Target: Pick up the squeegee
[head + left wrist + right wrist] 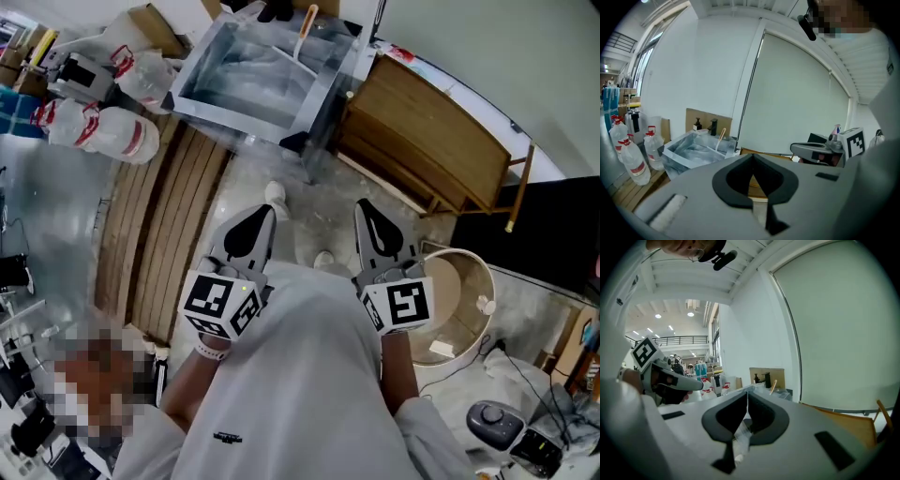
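Observation:
The squeegee (306, 30) has a pale wooden handle and leans in a shiny metal basin (202, 67) on the floor ahead of me. It also shows small in the left gripper view (721, 137) and the right gripper view (773, 386). My left gripper (266, 212) is held in front of my body, well short of the basin, with its jaws shut and nothing between them (752, 157). My right gripper (364, 204) is level with it on the right, also shut and empty (747, 393). Both point toward the basin.
Several large water bottles (105, 131) lie at the left by a wooden slatted pallet (164, 234). A wooden cabinet (431, 136) stands right of the basin. A white bucket (466, 281) sits by my right side, with cables and devices (511, 431) beyond it.

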Action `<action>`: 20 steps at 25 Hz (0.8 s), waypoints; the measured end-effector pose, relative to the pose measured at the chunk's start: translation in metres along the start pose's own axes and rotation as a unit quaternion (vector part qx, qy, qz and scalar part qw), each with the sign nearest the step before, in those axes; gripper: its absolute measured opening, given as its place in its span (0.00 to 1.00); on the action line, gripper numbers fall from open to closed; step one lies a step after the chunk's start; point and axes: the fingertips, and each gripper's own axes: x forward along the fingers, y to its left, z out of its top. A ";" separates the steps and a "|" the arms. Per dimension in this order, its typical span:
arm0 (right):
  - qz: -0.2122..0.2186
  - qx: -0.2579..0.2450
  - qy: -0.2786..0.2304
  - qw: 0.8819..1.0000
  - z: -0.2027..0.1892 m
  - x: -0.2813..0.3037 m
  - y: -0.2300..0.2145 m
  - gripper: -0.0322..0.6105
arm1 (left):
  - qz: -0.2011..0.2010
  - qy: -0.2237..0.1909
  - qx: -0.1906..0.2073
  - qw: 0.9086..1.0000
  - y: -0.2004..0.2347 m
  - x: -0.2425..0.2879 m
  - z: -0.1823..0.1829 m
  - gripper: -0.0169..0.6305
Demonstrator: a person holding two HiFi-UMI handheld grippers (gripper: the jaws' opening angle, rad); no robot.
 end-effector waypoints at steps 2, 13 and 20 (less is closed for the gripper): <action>0.007 0.002 0.009 1.000 -0.002 0.020 -0.001 0.06 | -0.010 0.000 0.000 1.000 0.015 0.017 0.007 0.03; -0.053 -0.025 0.040 0.997 0.047 0.193 -0.023 0.06 | -0.056 0.003 -0.021 0.998 0.155 0.109 0.088 0.03; -0.095 -0.037 0.051 0.994 0.082 0.280 -0.039 0.06 | -0.079 -0.004 -0.027 0.997 0.231 0.147 0.131 0.03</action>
